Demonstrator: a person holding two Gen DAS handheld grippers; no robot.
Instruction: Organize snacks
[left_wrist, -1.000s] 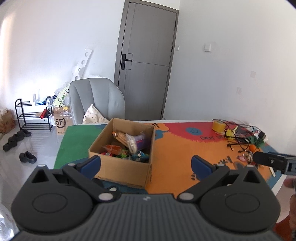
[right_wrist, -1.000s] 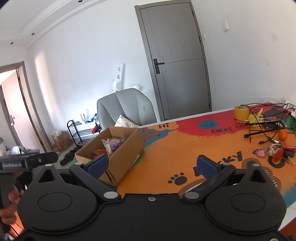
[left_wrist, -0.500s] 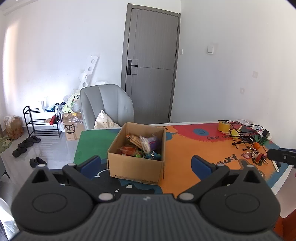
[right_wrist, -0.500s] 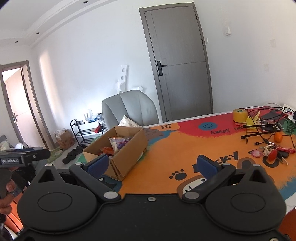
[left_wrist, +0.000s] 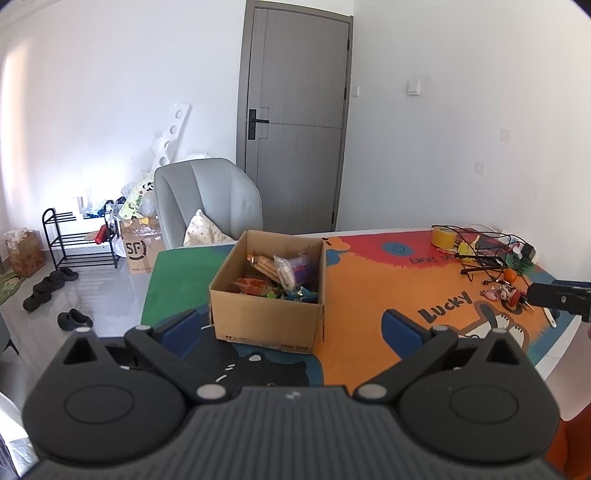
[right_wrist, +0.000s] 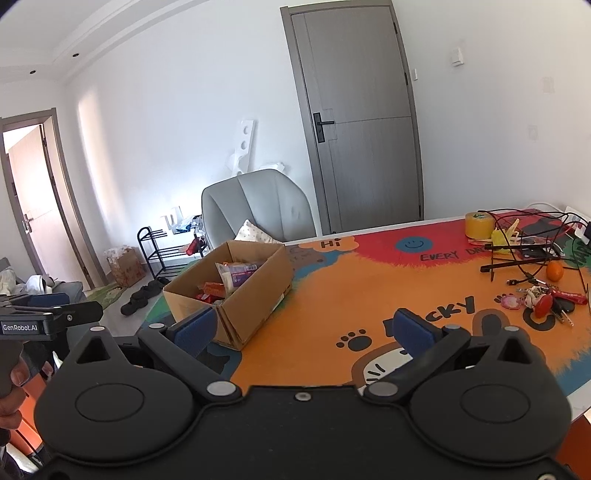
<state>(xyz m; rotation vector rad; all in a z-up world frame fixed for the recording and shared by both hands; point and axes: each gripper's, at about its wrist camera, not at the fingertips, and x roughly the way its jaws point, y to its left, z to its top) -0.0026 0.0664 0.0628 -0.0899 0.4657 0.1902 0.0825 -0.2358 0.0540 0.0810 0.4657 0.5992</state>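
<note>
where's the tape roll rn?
The yellow tape roll sits at the table's far right end in both wrist views, beside the tangle of black cables, well away from the cardboard box of snacks.

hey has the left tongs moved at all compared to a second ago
Yes. The left tongs have pulled back and risen: in the left wrist view the cardboard box and grey door look smaller, and the box's front edge is no longer hidden.

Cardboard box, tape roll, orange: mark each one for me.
cardboard box (left_wrist: 266, 319), left wrist view, on its near outer wall.
tape roll (right_wrist: 479, 225), right wrist view, on its yellow side face.
orange (right_wrist: 554, 271), right wrist view, on the middle of the fruit.
</note>
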